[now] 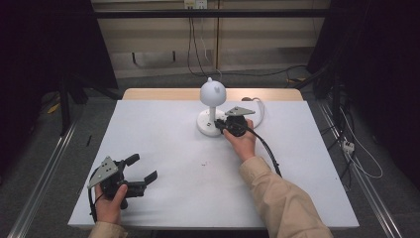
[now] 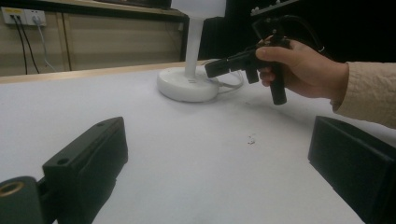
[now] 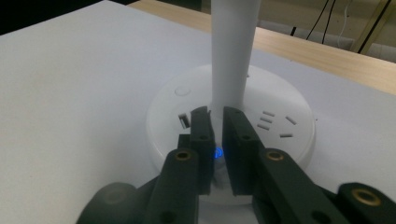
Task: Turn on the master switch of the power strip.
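R gripper [image 3: 215,140] fingers near-closed over lamp base [image 3: 285,100], L gripper [image 1: 136,174] wide, idle

- White table [image 1: 163,148], bare wooden strip along the far edge.
- White lamp [image 1: 212,106] standing on its round base near that far edge.
- White cable [image 1: 259,106] lying just right of the lamp.
- Small dark speck [image 1: 202,164] nearer than the lamp.
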